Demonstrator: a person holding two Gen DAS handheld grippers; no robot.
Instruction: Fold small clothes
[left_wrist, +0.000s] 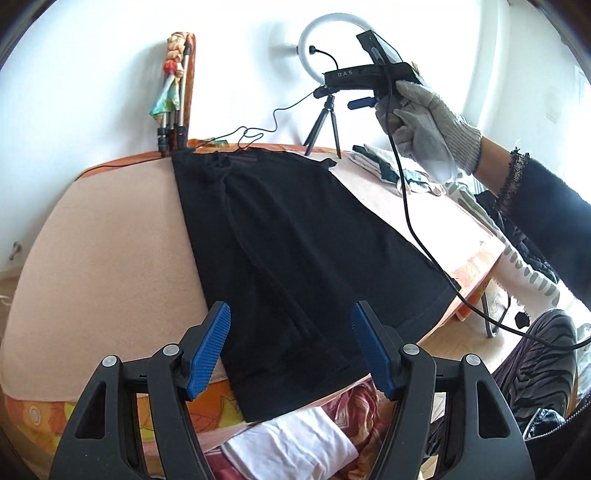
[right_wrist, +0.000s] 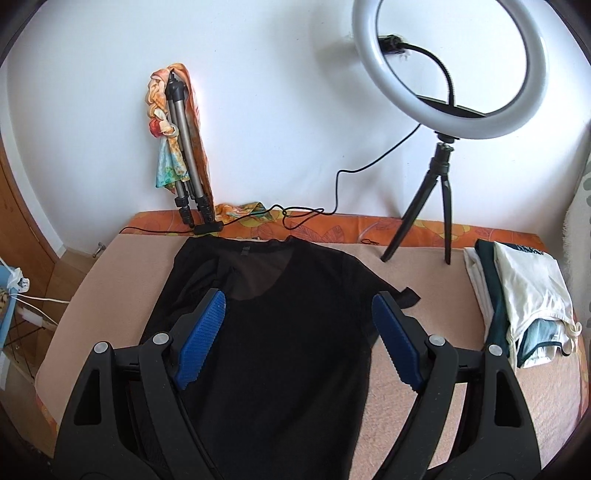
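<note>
The black top (right_wrist: 280, 332) lies flat on the surface (right_wrist: 424, 387), sleeves tucked in for folding. Both the left tool (left_wrist: 291, 347) and right tool (right_wrist: 299, 339) are spread, pinching nothing.

Both tools (left_wrist: 291, 347) (right_wrist: 299, 338) open, empty.

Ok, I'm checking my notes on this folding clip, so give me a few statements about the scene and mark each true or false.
1. The black top lies spread on the pink cover. True.
2. The left gripper is clamped on the top. False: its jaws are open and hold nothing.
3. The right gripper is open above the top. True.
4. The ring light hangs from the ceiling. False: it stands on a small tripod on the bed.
5. Folded clothes lie to the right of the top. True.
</note>
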